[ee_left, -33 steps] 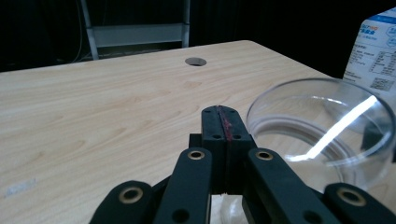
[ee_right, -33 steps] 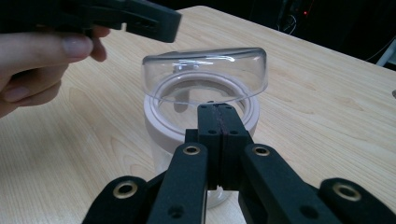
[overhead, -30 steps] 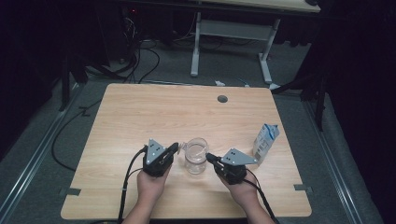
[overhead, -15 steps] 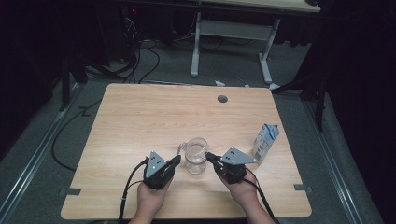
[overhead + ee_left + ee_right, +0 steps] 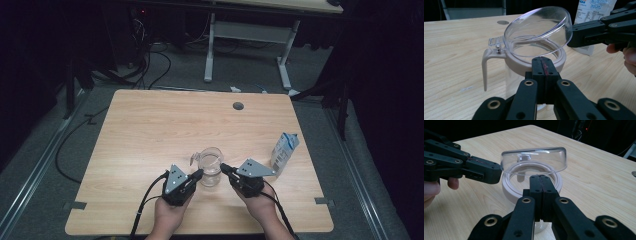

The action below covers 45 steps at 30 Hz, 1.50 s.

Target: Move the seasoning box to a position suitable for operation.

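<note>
Milk carton [image 5: 285,152] right of jug [image 5: 210,168]; closed tongs flank jug.

A: Item one, setting: a lab or test room, not a home.

B: Grounds?

A: One plain wooden table [image 5: 150,130] with a cable grommet [image 5: 238,105] in its top, standing on grey carpet [image 5: 35,165]. Black cables [image 5: 150,60] lie loose across the floor behind it (several, tangled). A second desk frame [image 5: 245,35], white metal legs, stands further back.

B: Surroundings?

A: Dark on all sides, only the table lit. Tape marks [image 5: 72,205] at the near table edges, left and right.

B: Anything domestic?

A: A milk carton [image 5: 285,152] and a clear jug [image 5: 210,167], set out alone like test pieces.
</note>
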Available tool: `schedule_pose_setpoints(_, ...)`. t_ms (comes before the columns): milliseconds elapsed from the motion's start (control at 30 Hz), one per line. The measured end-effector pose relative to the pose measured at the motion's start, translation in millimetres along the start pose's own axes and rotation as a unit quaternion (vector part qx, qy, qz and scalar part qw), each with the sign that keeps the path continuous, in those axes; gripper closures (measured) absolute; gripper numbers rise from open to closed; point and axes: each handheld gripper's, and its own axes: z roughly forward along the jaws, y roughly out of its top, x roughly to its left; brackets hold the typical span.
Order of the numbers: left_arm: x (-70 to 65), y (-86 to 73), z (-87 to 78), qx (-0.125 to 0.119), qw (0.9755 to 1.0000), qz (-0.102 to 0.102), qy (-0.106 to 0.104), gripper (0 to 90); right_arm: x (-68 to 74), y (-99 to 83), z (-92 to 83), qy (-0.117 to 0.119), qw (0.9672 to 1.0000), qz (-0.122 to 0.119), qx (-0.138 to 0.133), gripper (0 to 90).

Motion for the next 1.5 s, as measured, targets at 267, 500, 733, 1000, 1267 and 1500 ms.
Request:
schedule_pose_setpoints(267,-0.3,2.5,0.0,-0.006,1.0000,-0.003,0.000,90.0,-1.1,-3.2,5.2,0.003,1.0000,0.003,0.006,89.6)
schedule_pose_setpoints(500,-0.4,3.9,-0.6,-0.010,0.9999,-0.003,0.000,90.0,-2.7,-3.6,7.2,0.001,1.0000,0.008,-0.001,89.5)
schedule_pose_setpoints(733,0.9,5.7,-1.3,-0.016,0.9999,-0.006,0.002,90.0,-2.9,-4.9,8.3,0.000,0.9999,0.010,-0.001,89.4)
schedule_pose_setpoints(1000,5.5,8.5,-2.5,-0.027,0.9995,-0.015,0.007,90.0,-2.8,-5.9,8.1,-0.001,1.0000,0.006,-0.003,90.0)
schedule_pose_setpoints(1267,11.1,10.8,-5.3,-0.036,0.9990,-0.021,0.014,90.0,-2.8,-7.5,8.0,0.001,1.0000,0.003,-0.005,90.0)
schedule_pose_setpoints(1500,16.4,12.0,-7.6,-0.041,0.9986,-0.024,0.022,90.0,-2.6,-7.7,8.1,0.000,1.0000,0.003,-0.006,90.0)
